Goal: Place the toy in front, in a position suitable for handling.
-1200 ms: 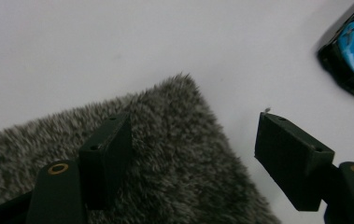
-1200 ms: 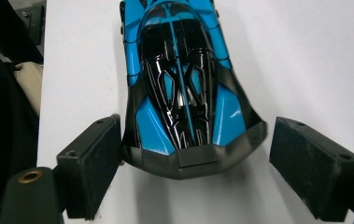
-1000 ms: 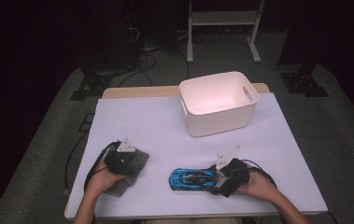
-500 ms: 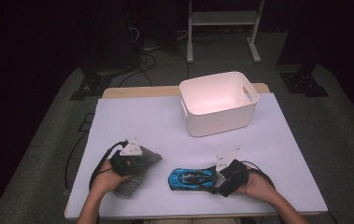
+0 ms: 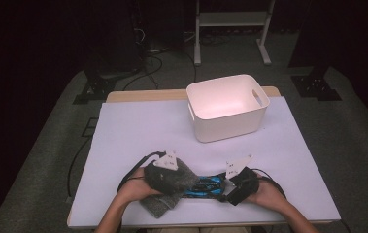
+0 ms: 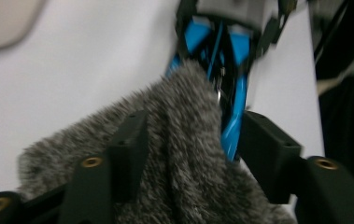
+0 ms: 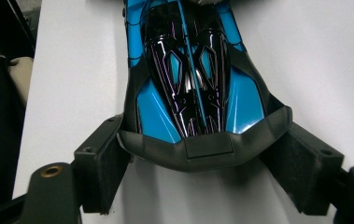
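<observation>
A blue and black toy car (image 5: 207,186) lies near the table's front edge. My right gripper (image 5: 223,190) is shut on its tail, with the rear bumper of the car (image 7: 188,84) wedged between the jaws of the right gripper (image 7: 195,149). A grey fuzzy cloth (image 5: 169,180) is draped over the car's other end. My left gripper (image 5: 181,180) is under it. Its jaws have just been opening. In the left gripper view the cloth (image 6: 184,154) and a blue edge of the car (image 6: 233,126) lie between the jaws of the left gripper (image 6: 195,126).
A white plastic bin (image 5: 220,127) with handle slots stands at the back right of the white table sheet (image 5: 138,131). Black cables trail from both grippers over the front edge. A metal stand (image 5: 230,19) is on the floor behind the table.
My left gripper has moved right with the grey cloth, from the table's front left to the car's near end, which the cloth now covers. The right gripper and the car have stayed put.
</observation>
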`<action>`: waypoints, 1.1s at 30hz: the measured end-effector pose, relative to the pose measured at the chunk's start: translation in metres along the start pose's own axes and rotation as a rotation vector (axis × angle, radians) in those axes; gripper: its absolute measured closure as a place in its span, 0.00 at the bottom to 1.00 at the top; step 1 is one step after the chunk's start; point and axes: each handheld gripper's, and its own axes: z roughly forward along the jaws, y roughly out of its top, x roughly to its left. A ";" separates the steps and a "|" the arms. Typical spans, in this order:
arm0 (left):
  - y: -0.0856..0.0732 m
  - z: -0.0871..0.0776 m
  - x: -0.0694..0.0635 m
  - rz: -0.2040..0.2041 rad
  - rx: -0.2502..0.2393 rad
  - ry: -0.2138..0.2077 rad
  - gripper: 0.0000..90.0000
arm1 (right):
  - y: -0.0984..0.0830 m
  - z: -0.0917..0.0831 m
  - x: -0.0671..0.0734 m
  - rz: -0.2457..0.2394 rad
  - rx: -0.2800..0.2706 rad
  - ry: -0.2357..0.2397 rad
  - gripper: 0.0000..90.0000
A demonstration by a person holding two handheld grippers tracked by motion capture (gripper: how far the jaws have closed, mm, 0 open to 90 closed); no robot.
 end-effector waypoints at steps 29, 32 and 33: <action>-0.019 0.009 -0.002 -0.011 0.060 -0.022 0.84 | 0.001 0.002 0.001 -0.018 -0.003 -0.006 0.26; -0.025 0.005 0.001 -0.024 0.063 -0.018 0.84 | 0.000 0.002 0.001 -0.016 -0.012 -0.005 0.26; -0.025 0.005 0.000 -0.025 0.059 -0.018 0.84 | 0.000 0.002 0.001 -0.016 -0.012 -0.005 0.26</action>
